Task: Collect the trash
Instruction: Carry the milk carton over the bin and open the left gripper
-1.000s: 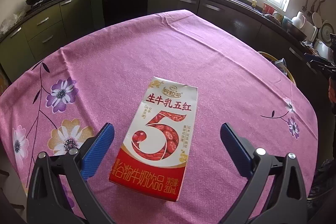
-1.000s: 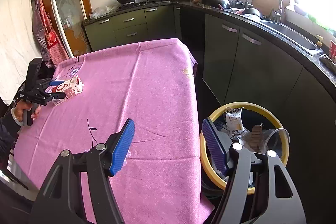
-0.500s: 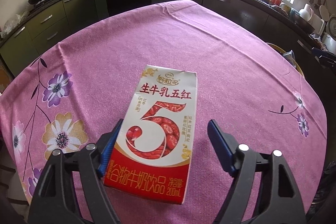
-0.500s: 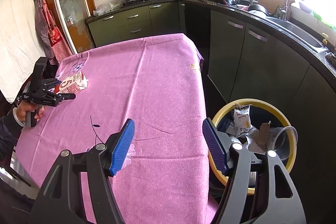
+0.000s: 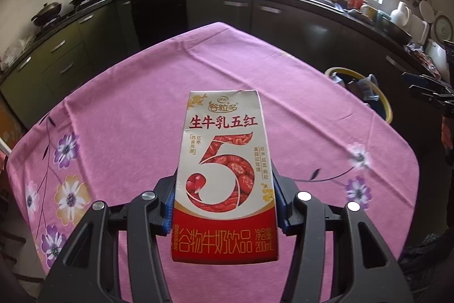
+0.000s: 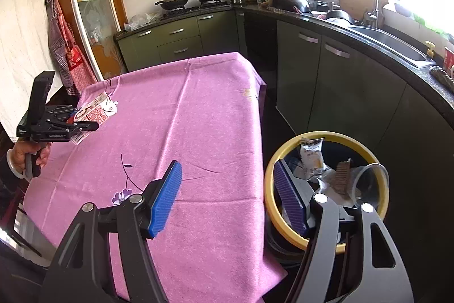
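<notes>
Two blue pads [image 5: 168, 208] of the left gripper [image 5: 224, 206] are closing onto the carton [image 5: 225, 175], low centre and lifted off the pink cloth [image 5: 136, 110], where it lay before. Only the right view shows the right gripper [image 6: 227, 198] wide and empty, the bin [image 6: 326, 189] holding trash, and a hand [image 6: 28, 158] at far left.

Both cams ride our grippers, angled down. Left one's right up on the milk carton [image 5: 224, 175]; right one looks across the pink tablecloth [image 6: 198, 118]. Both catch the yellow-rimmed bin [image 6: 326, 240].
</notes>
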Available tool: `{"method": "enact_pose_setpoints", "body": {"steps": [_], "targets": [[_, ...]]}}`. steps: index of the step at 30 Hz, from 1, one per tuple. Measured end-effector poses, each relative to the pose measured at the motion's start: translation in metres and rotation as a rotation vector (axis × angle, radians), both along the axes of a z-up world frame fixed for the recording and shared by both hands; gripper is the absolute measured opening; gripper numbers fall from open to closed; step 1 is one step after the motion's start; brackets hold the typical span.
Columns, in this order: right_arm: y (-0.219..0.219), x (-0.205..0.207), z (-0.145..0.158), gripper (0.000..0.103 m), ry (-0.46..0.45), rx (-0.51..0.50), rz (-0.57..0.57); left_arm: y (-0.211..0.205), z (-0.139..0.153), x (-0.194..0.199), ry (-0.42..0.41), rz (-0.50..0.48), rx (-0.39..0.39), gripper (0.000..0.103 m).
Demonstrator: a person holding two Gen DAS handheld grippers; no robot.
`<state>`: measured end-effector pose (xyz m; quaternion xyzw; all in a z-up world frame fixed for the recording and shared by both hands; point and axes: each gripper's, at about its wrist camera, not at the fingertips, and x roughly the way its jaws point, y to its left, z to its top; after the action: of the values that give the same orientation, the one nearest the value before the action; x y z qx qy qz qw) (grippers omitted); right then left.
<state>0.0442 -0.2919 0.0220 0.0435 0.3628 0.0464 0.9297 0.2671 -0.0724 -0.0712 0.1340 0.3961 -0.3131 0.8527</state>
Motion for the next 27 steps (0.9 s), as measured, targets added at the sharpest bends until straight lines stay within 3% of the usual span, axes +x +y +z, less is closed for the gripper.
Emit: {"method": "enact_pose_setpoints", "body": {"steps": [7, 15, 20, 25, 26, 27], "targets": [[-0.055, -0.043, 0.011, 0.067, -0.044, -0.02, -0.151, -0.12, 0.031, -0.032, 0.008, -0.19, -0.067, 0.05], [-0.113, -0.093, 0.006, 0.068, -0.057, 0.005, -0.259, -0.271, 0.014, -0.018, 0.125, -0.301, -0.073, 0.05], [-0.137, -0.12, -0.001, 0.068, -0.058, 0.038, -0.297, -0.348, -0.008, -0.004, 0.149, -0.305, -0.015, 0.051], [-0.148, -0.133, -0.007, 0.069, -0.054, 0.062, -0.318, -0.392, -0.033, 0.008, 0.19, -0.282, 0.025, 0.051], [-0.149, -0.133, -0.008, 0.07, -0.054, 0.065, -0.318, -0.397, -0.038, 0.01, 0.191, -0.269, 0.037, 0.053], [-0.148, -0.132, -0.008, 0.07, -0.058, 0.068, -0.318, -0.399, -0.044, 0.012, 0.2, -0.254, 0.048, 0.062]]}}
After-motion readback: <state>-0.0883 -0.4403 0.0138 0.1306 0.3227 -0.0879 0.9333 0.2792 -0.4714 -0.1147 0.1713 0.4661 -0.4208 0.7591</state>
